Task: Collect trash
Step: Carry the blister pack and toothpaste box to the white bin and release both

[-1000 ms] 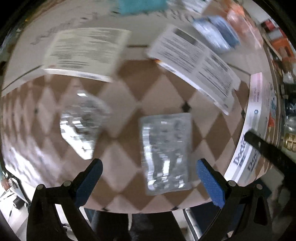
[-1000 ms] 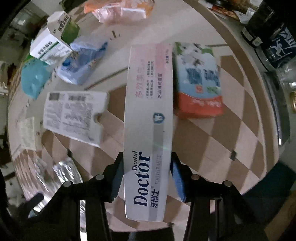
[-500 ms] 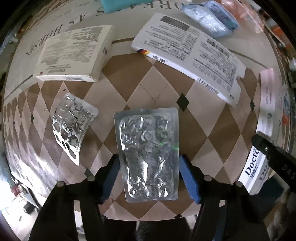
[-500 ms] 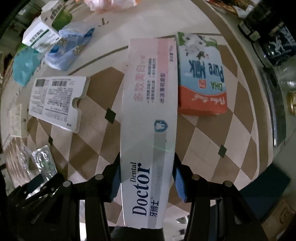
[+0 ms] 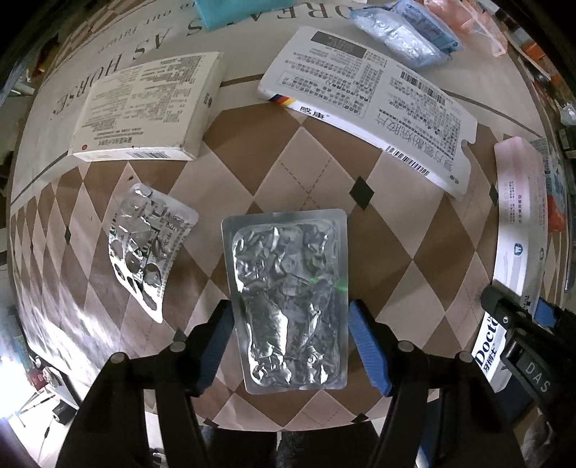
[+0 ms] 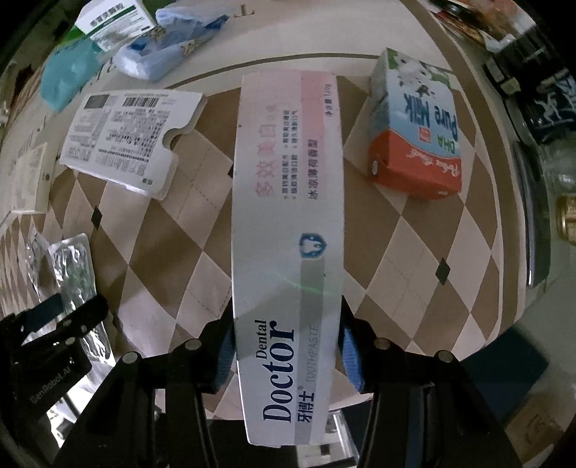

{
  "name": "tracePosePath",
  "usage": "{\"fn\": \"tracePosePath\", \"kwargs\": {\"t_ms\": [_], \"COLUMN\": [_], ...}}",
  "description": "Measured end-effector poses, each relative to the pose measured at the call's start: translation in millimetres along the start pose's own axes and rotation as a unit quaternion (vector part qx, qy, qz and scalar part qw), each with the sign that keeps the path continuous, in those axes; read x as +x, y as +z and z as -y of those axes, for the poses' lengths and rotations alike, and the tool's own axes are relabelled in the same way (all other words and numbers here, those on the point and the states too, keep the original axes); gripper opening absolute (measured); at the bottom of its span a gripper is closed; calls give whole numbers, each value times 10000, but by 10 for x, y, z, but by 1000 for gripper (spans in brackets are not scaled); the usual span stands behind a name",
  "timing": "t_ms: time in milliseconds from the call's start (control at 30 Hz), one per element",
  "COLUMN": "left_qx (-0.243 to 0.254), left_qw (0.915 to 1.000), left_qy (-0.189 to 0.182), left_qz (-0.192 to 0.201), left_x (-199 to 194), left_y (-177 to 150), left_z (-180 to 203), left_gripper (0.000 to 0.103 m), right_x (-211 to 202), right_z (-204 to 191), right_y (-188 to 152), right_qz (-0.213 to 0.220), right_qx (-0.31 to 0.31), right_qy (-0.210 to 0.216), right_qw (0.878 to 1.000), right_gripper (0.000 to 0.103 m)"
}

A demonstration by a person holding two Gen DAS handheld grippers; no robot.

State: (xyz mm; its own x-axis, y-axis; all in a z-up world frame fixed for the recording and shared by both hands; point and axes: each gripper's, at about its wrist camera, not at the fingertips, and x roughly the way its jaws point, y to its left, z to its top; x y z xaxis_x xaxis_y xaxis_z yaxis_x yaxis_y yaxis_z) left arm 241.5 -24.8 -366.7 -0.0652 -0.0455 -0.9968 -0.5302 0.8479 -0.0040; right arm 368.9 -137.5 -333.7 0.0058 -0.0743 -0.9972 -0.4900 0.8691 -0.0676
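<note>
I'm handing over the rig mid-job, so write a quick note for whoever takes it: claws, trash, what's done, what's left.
Left claw: jaws have just been closing, now shut on the large foil blister sheet, which lies on the table.
Right claw: shut on the toothpaste box.
Done: both pieces gripped. No bin is in view.
Left: carry both off, then the crumpled blister sheet, white medicine box, flat printed carton, milk carton and blue packets.
</note>
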Motion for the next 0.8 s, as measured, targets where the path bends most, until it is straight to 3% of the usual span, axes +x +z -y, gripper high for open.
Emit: {"fn": "tracePosePath", "kwargs": {"t_ms": [233, 433, 700, 800], "left_qx": [190, 226, 233, 228], "left_qw": [9993, 9969, 9895, 9866], "left_qy": [127, 138, 62, -57], "left_qz": [295, 743, 1424, 1613], "left_x": [-159, -501, -1006, -1099], "left_y": [-95, -240, -656, -979], "left_z": [111, 23, -411, -693], "left_gripper": [62, 62, 62, 62], "right_x": [-28, -73, -422, -692], "right_z": [-172, -374, -592, -896], "right_y": [-99, -348, -871, -1116], "right_qz": [159, 551, 942, 1110], "right_qx": [122, 13, -108, -225], "right_qy": [113, 292, 743, 864], "right_qw": [9997, 9980, 9927, 9898], "right_gripper": [48, 48, 48, 48]}}
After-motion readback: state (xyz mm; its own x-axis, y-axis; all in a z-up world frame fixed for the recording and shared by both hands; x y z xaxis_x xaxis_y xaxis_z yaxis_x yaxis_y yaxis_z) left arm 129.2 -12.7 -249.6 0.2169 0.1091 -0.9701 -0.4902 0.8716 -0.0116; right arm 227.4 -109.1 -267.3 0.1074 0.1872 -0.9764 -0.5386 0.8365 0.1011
